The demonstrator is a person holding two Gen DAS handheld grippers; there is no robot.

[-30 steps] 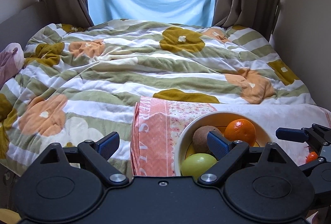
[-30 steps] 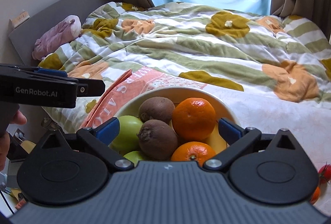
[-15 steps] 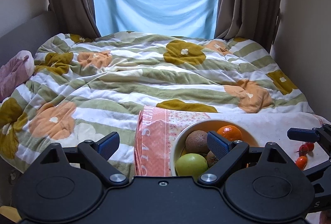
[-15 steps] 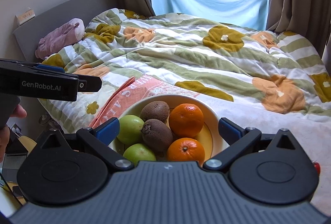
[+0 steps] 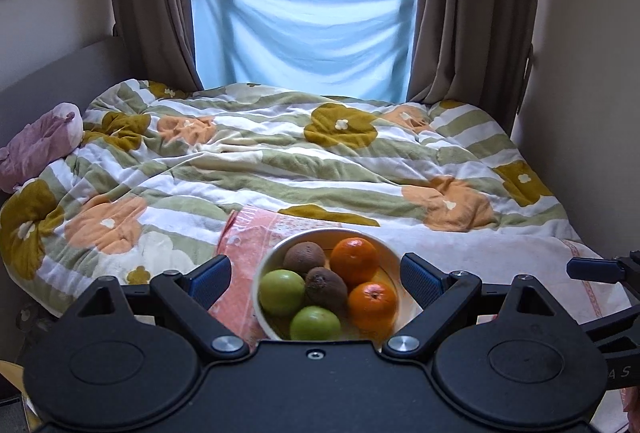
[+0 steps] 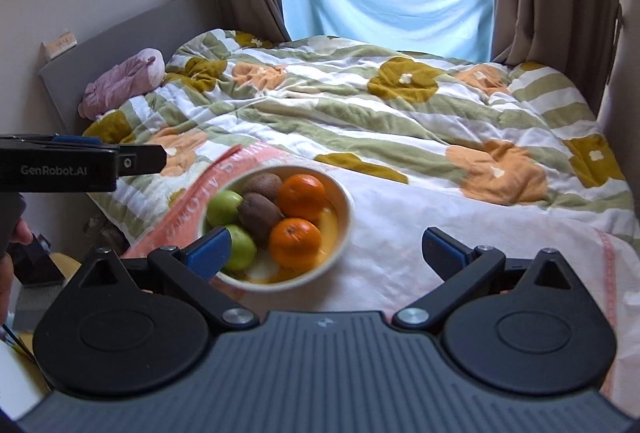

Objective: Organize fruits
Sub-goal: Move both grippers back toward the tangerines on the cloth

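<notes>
A cream bowl (image 5: 280,251) sits on a white and pink cloth (image 5: 480,253) at the bed's near edge. It holds two oranges (image 5: 354,261), two kiwis (image 5: 304,257) and two green apples (image 5: 281,291). My left gripper (image 5: 316,275) is open and empty, held above and short of the bowl. My right gripper (image 6: 326,247) is open and empty, with its left finger (image 6: 210,253) over the bowl's near rim (image 6: 344,193). The bowl's fruit shows in the right wrist view too: oranges (image 6: 302,195), kiwis (image 6: 260,211), apples (image 6: 224,207).
A flowered striped quilt (image 5: 280,153) covers the bed. A pink plush toy (image 5: 36,149) lies by the grey headboard (image 6: 120,45). Brown curtains (image 5: 472,13) and a blue sheet (image 5: 304,33) hang at the window. The other gripper's body (image 6: 60,169) shows at left.
Both grippers have pulled back and risen from the bowl, so it looks smaller and farther. The small red fruits at the right edge have gone out of view.
</notes>
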